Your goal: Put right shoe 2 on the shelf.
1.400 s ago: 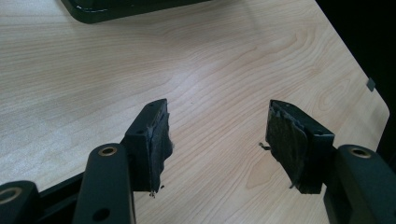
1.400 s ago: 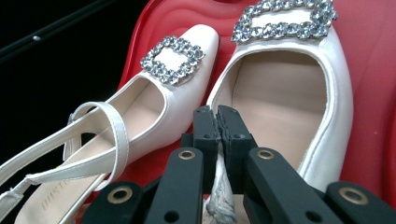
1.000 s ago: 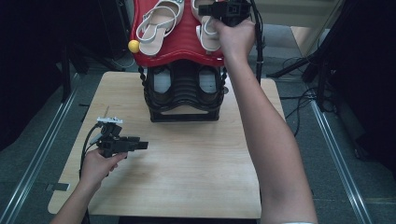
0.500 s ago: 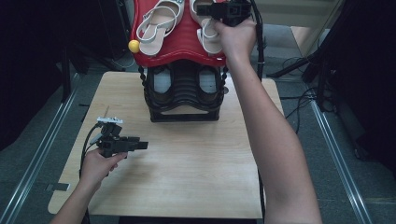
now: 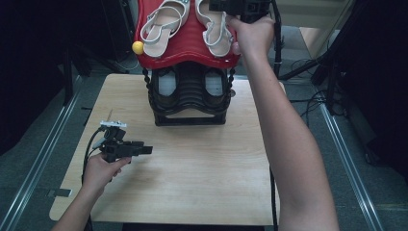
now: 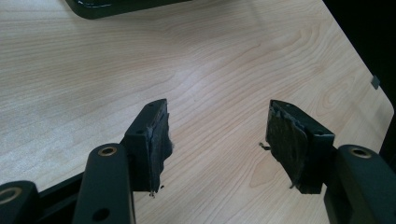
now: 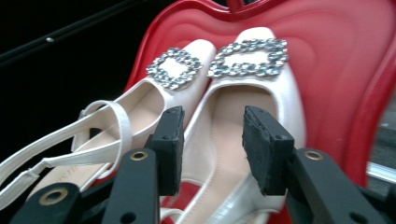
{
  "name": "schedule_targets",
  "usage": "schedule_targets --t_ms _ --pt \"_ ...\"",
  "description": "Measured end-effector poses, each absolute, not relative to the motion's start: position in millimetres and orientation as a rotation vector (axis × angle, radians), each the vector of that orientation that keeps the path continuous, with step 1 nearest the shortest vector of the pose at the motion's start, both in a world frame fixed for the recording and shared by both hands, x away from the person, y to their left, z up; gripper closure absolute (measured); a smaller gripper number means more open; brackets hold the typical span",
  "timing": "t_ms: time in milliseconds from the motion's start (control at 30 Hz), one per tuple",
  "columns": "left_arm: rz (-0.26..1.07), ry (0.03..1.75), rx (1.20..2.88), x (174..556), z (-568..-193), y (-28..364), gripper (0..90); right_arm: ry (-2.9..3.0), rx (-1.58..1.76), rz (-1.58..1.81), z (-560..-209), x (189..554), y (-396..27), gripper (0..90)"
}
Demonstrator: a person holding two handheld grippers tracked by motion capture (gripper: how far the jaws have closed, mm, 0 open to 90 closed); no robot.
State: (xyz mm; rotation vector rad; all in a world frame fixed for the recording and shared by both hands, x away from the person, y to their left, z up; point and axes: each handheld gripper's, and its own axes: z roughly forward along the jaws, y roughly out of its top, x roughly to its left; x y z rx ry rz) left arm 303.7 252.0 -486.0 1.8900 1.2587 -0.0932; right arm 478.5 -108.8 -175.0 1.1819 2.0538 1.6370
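A pair of white slingback shoes with rhinestone buckles lies on a red tray (image 5: 187, 48) on top of a black shoe rack (image 5: 190, 103). One shoe (image 5: 163, 21) is on the left, the other shoe (image 5: 215, 29) on the right. My right gripper (image 5: 219, 6) hovers over the right shoe, held from the far right by an outstretched arm. In the right gripper view this gripper (image 7: 212, 135) is open, its jaws straddling the near side wall of the right shoe (image 7: 261, 93), beside the left shoe (image 7: 173, 88). My left gripper (image 5: 146, 150) rests low over the table's left side, open and empty (image 6: 217, 126).
The rack stands at the back middle of the wooden table (image 5: 202, 173) and holds dark shoes (image 5: 166, 83) on its lower tier. A yellow ball (image 5: 138, 47) sits at the tray's left edge. Metal rails and cables run along the floor on both sides.
My right gripper has edged slightly farther over the tray. The left gripper has stayed where it was.
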Motion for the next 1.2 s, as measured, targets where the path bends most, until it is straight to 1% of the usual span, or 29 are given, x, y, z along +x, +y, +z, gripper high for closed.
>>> schedule_targets --t_ms 200,300,433,1200 --pt "-0.097 1.261 1.891 304 -486 251 39.7 2.037 1.197 1.641 -176 479 -123 54.6" --pt "-0.093 1.257 1.894 304 -486 250 39.7 2.030 1.210 1.644 -177 479 -129 51.2" --pt "-0.095 1.256 1.897 305 -486 250 39.7 2.025 1.221 1.633 -181 479 -136 49.9" --pt "-0.078 1.247 1.901 308 -486 247 39.7 1.972 1.306 1.583 -205 477 -180 48.2"
